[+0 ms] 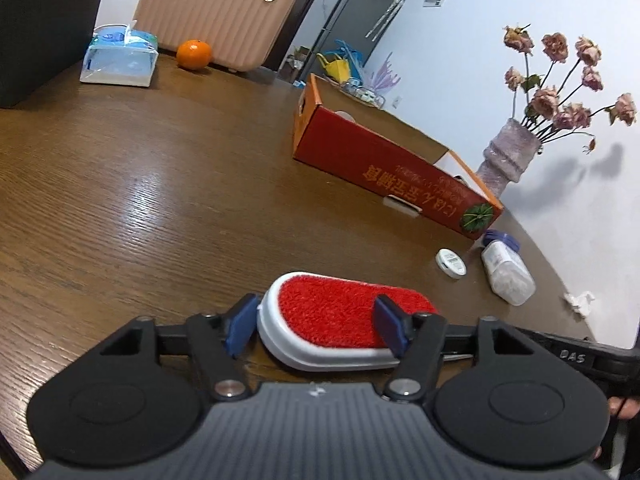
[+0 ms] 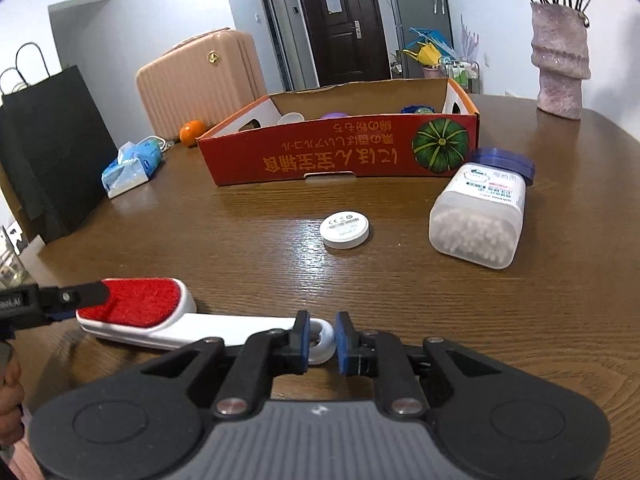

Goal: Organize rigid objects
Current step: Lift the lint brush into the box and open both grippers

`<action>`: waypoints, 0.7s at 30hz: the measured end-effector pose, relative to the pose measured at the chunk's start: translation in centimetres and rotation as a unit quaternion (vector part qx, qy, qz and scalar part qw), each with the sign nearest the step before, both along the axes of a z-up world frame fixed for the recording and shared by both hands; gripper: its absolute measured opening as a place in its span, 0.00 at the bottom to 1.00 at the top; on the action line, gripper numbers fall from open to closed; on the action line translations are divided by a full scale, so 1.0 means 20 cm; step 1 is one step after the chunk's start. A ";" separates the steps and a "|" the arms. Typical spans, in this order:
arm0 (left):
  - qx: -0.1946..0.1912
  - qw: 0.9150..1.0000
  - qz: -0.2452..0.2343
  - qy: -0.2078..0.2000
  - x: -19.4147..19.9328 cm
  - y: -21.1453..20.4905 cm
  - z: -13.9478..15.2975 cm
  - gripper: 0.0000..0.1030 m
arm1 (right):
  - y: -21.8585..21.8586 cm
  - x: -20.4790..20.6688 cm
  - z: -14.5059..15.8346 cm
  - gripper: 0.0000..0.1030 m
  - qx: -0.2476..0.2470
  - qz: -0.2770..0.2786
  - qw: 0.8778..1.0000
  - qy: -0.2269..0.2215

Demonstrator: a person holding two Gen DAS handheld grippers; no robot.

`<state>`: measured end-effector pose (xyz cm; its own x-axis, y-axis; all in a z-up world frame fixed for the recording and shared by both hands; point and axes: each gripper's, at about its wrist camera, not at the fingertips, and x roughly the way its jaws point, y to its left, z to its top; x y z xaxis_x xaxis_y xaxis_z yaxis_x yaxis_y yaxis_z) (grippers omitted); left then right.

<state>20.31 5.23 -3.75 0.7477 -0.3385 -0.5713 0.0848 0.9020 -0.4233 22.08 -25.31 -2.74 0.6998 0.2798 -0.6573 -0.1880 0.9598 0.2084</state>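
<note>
So the lint brush point(image 2: 160, 316) is lying flat on the table point(image 2: 360, 288), long axis running sideways between the two hands. The left hand-held gripper point(image 1: 316, 326) sits spread wide around the red head end, pads just beside its edges, not clearly squeezing yet. The right hand-held gripper point(image 2: 322, 340) is narrow around the handle's loop tip, touching or nearly so. Both are equally near. Brush is white plastic with a fuzzy red pad; the red box point(image 2: 340, 152) sits well beyond.

Box point(image 2: 340, 152) contents mostly hidden by its wall, vase point(image 2: 560, 60) flowers cropped — disc point(image 2: 345, 229) label unreadable
</note>
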 end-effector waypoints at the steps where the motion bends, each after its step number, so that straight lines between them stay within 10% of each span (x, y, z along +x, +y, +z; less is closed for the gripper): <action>1: -0.005 1.000 0.002 0.001 0.00 0.00 0.00 0.57 | 0.00 0.00 0.00 0.14 0.003 0.000 1.000 0.001; 12: -0.038 0.997 -0.002 -0.069 0.15 0.05 0.21 0.51 | -0.07 0.08 0.16 0.11 0.053 -0.028 0.997 -0.055; 21: -0.035 0.994 -0.033 -0.095 0.87 -0.09 0.46 0.51 | -0.18 0.60 0.43 0.11 0.060 -0.062 0.988 -0.125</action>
<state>37.66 3.36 5.36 0.8151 -0.4235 -0.3953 0.2268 0.8611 -0.4550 34.16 -28.91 5.87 0.8702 0.2476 -0.4260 -0.1309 0.9497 0.2845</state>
